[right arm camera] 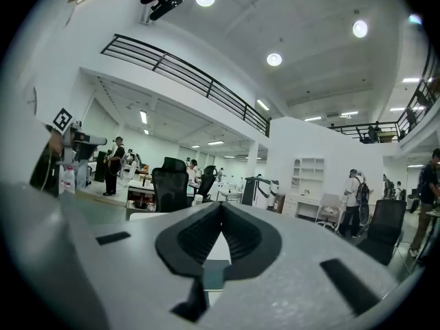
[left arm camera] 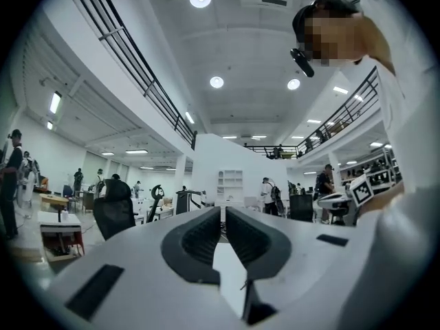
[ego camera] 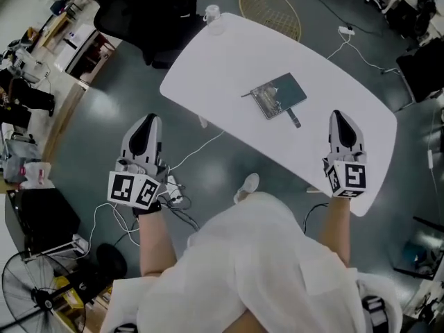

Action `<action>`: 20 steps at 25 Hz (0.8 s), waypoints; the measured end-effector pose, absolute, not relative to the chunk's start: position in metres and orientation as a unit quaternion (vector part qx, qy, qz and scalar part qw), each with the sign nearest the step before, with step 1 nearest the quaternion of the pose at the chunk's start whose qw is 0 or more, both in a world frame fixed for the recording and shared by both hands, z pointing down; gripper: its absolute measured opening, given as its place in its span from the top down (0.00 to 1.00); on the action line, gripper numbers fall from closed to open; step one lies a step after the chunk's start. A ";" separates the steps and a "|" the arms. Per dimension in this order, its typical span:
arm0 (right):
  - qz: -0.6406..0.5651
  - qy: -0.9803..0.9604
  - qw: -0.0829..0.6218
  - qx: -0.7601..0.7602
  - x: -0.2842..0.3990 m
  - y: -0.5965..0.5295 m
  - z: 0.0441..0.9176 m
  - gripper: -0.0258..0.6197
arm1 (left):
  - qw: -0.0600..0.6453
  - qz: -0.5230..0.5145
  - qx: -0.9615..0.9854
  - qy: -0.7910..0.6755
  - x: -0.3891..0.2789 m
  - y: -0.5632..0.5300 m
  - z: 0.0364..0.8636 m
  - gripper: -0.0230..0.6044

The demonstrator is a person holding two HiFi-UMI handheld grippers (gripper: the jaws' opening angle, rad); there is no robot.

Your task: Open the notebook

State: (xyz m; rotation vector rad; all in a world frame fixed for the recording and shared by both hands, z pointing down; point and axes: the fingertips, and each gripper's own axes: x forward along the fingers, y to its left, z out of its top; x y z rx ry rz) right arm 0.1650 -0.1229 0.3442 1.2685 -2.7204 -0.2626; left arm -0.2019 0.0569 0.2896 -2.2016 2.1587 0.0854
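Note:
The notebook point(ego camera: 278, 95) lies closed on the white table point(ego camera: 208, 68), dark teal cover up, near the table's middle. A pen point(ego camera: 294, 120) rests just in front of it. My left gripper point(ego camera: 148, 118) hangs off the table's left side over the floor, jaws together and holding nothing; its own view shows the jaws point(left arm camera: 223, 212) meeting over the white tabletop. My right gripper point(ego camera: 337, 114) is above the table's near right part, to the right of the notebook and apart from it. Its jaws point(right arm camera: 221, 208) are shut and empty.
A black office chair point(ego camera: 149, 12) stands beyond the table's far left, with a round wicker piece point(ego camera: 270, 9) behind the table. A small bottle point(ego camera: 212, 12) sits at the far corner. Cables point(ego camera: 187, 159) trail on the floor; a fan point(ego camera: 35, 290) stands at lower left.

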 end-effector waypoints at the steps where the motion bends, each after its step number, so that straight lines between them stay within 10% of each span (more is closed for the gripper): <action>1: -0.083 -0.899 0.065 0.424 0.166 -0.134 0.345 0.95 | 0.031 0.025 -0.721 0.692 -0.199 0.038 0.287 0.93; 20: -0.049 -0.876 0.088 0.472 0.157 -0.192 0.365 0.95 | 0.029 0.030 -0.850 0.525 -0.160 -0.185 0.293 0.93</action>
